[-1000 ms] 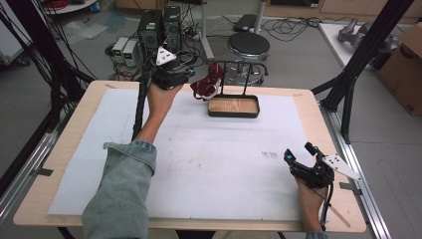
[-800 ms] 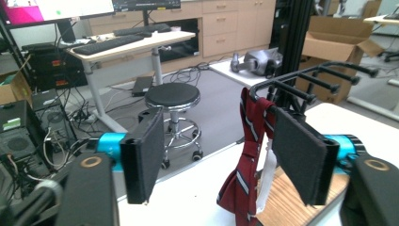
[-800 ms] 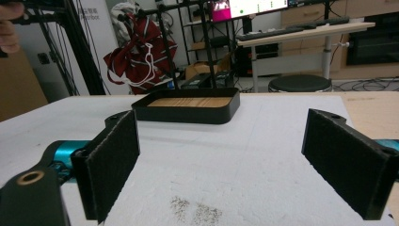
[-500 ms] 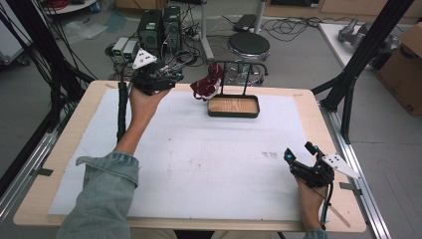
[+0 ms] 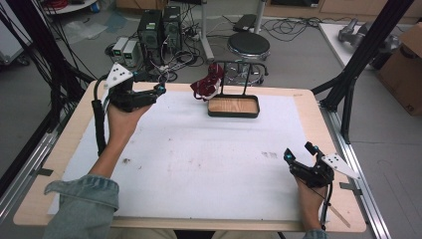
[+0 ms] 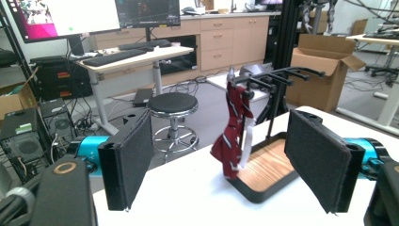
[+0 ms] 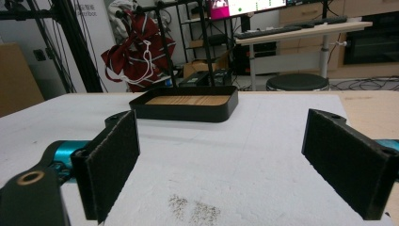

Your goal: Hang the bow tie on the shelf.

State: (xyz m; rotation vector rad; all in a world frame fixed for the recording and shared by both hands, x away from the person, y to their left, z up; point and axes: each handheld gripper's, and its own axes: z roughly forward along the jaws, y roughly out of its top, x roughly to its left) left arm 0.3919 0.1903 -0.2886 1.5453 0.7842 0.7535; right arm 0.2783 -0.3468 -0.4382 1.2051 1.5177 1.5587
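L gripper jaws wide apart, empty, raised at far-left table corner, aimed at red striped cloth hanging on rack over tray; R gripper also agape, idle near-right. Step: approach, prob. Next: close in on cloth, pinch hanging fabric.

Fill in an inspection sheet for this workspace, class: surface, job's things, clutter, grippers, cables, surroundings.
Surface: white sheet over a wooden table, with dark smudges.
Job's things: black stand rising from a wood-lined tray; a red striped cloth hangs from the stand's left end.
Clutter: nothing seen.
Grippers: left gripper open, raised at the far left corner; right gripper open, near the right edge. Both hold nothing.
Cables: one trails down from the left gripper.
Surroundings: stool, computer towers, cardboard box.
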